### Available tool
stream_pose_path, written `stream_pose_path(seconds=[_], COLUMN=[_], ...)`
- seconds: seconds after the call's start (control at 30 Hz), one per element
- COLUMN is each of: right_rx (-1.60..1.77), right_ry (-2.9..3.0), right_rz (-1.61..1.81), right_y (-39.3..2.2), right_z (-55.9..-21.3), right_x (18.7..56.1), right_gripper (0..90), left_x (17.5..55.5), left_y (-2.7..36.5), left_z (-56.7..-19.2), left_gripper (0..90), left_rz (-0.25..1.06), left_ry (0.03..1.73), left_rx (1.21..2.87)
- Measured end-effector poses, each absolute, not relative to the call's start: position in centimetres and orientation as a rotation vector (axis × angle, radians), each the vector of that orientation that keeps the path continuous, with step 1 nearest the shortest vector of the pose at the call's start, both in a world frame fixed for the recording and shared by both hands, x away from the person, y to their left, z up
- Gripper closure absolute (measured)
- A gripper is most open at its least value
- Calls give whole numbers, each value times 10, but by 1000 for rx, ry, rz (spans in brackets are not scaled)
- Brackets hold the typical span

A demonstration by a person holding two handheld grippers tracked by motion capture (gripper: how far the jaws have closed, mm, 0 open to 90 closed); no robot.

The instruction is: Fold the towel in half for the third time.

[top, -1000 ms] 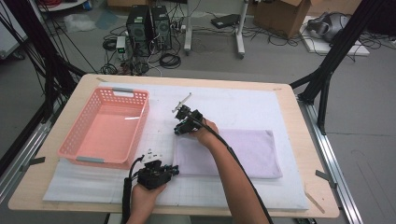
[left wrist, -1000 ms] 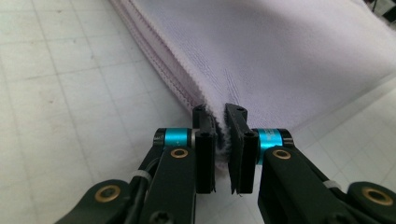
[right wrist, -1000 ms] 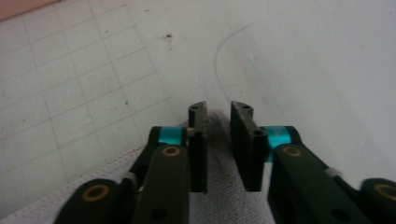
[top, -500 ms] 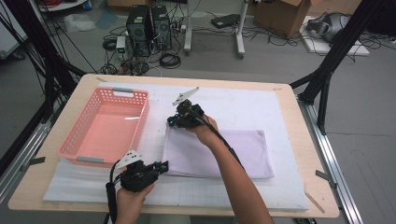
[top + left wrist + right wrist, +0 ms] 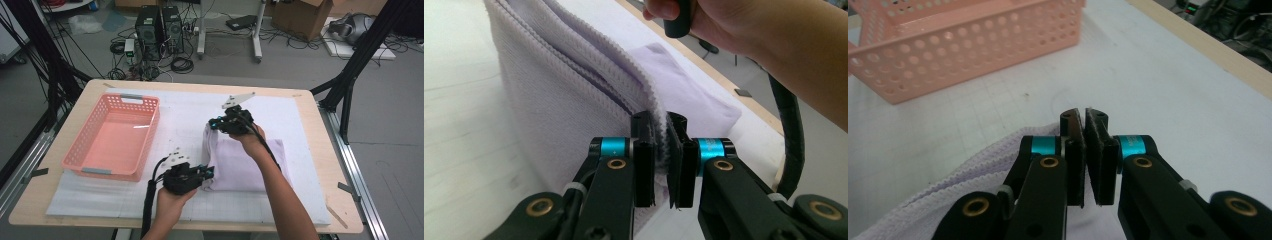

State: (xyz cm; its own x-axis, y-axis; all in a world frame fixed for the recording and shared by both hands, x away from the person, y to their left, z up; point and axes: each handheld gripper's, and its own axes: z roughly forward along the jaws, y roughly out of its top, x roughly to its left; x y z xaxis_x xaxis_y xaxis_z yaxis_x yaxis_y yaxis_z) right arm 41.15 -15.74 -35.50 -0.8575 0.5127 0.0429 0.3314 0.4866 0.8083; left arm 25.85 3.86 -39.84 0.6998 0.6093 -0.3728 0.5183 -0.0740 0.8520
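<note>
While lifted, both tongs (image 5: 206, 173) on towel (image 5: 240, 165).

Pink perforated basket (image 5: 112, 137) sits on the white gridded mat (image 5: 180, 107) at about 9 o'clock on the wooden table (image 5: 320, 150); its holed wall (image 5: 968, 45) also shows in the right gripper view. On the floor beyond, at 11 o'clock, 2 black computer towers (image 5: 159, 27) with tangled cables (image 5: 182, 62). Cardboard box (image 5: 300, 15) at 1 o'clock.
</note>
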Motion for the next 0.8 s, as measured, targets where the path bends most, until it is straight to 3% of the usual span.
stream_pose_path(seconds=[0.8], right_rx=[1077], right_ry=[2342], right_rz=[1189], right_y=[-306], right_z=[-393], right_x=[398], right_gripper=[868], left_x=[286], left_y=[-105], left_z=[-413], left_gripper=[818], left_rz=[-10], left_ry=[815], left_rx=[1885])
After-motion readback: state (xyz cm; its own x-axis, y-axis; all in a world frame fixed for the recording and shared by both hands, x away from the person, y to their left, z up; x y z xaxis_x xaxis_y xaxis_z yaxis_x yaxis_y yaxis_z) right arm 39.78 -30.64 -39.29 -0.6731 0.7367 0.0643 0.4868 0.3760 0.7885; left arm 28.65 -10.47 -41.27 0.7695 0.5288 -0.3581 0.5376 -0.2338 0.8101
